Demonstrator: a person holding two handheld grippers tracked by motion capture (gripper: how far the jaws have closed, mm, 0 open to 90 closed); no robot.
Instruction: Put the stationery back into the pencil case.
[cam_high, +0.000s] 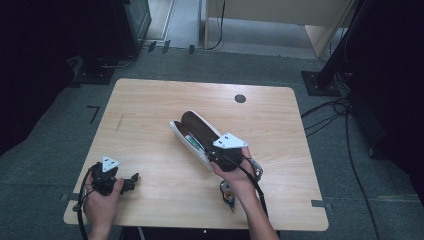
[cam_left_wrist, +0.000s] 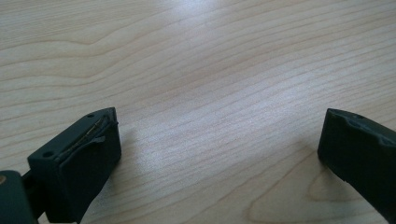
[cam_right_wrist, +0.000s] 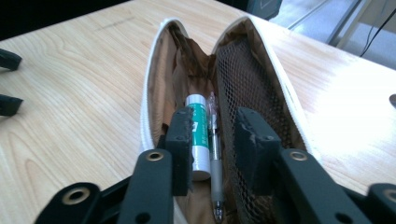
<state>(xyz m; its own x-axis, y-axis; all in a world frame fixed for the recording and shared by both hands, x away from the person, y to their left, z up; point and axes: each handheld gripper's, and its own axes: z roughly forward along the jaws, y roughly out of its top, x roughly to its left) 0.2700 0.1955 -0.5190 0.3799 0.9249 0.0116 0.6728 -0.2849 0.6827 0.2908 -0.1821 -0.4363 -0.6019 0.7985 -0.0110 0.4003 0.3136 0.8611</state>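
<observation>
- Well, I am looking at a pencil case (cam_right_wrist: 224, 88) that is lying open near the middle of the table (cam_high: 150, 100), just far of my right hand.
- I am guessing it is soft and light, so it may bend or slide if I push it.
- I am thinking the white edge (cam_right_wrist: 145, 107) is the best place to grab, because it looks firmer than the floppy brown inside.
- It is white outside and brown inside, with a net pocket (cam_right_wrist: 247, 79) on the right wall.
- A green and white tube (cam_right_wrist: 200, 135) and a clear pen (cam_right_wrist: 214, 140) are lying inside, side by side. They look smooth and may slip.
- My right gripper (cam_right_wrist: 212, 140) is hanging partly open just over them, holding nothing.
- My left gripper (cam_left_wrist: 219, 154) is sitting wide open at the near left of the table, holding nothing.
</observation>
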